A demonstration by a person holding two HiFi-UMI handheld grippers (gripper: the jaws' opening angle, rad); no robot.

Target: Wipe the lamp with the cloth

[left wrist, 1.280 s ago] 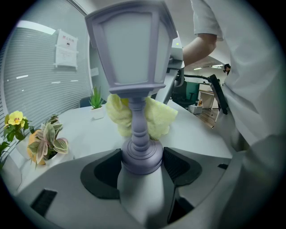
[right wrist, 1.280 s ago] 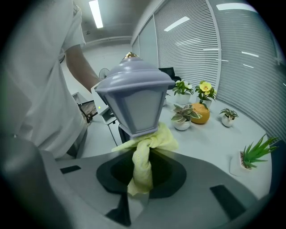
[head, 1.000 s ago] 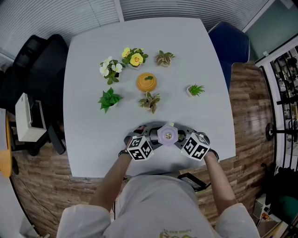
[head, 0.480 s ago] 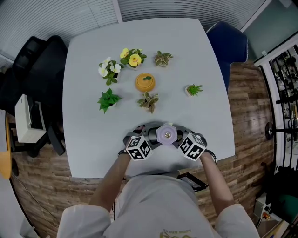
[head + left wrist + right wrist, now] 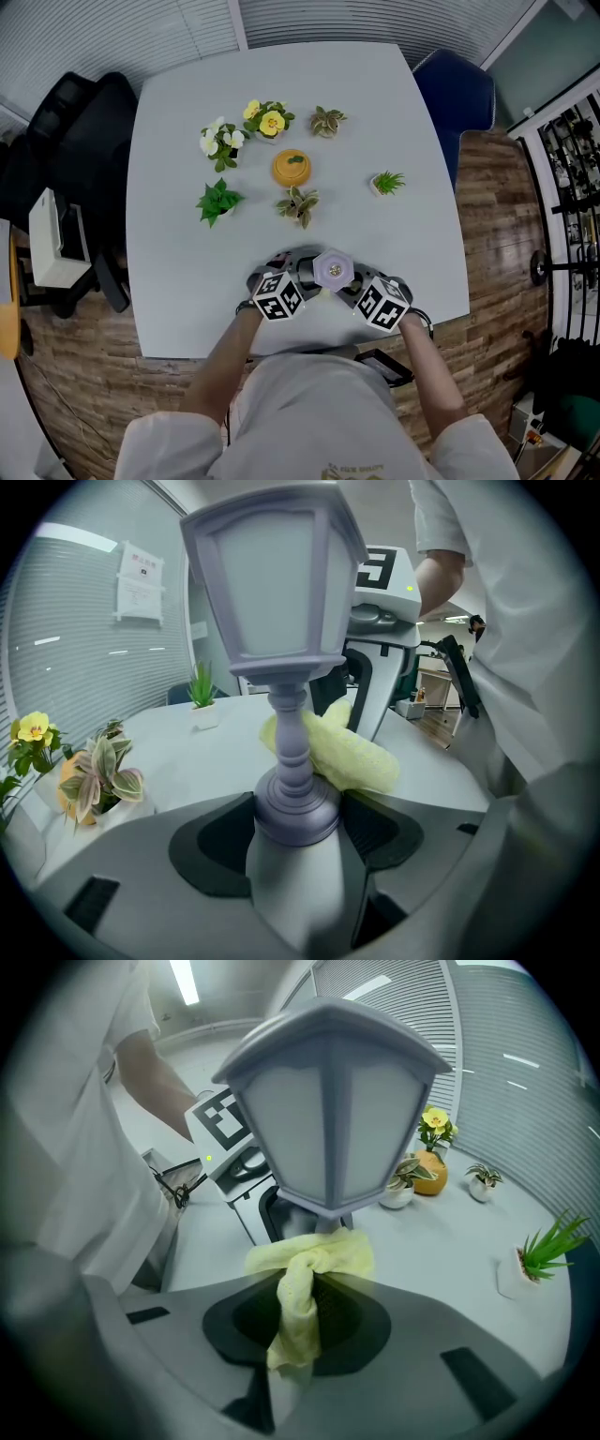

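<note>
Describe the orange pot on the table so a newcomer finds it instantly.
Take the white table and look at its far half. There, in front of the yellow flowers and behind the nearer variegated plant, stands the orange pot. It is the only orange thing on the table: a round pot with a small green sprig, while its neighbours are all leaves or blooms.

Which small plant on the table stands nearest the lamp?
The variegated-leaf plant between the orange pot and the lamp; all others stand farther away.
</note>
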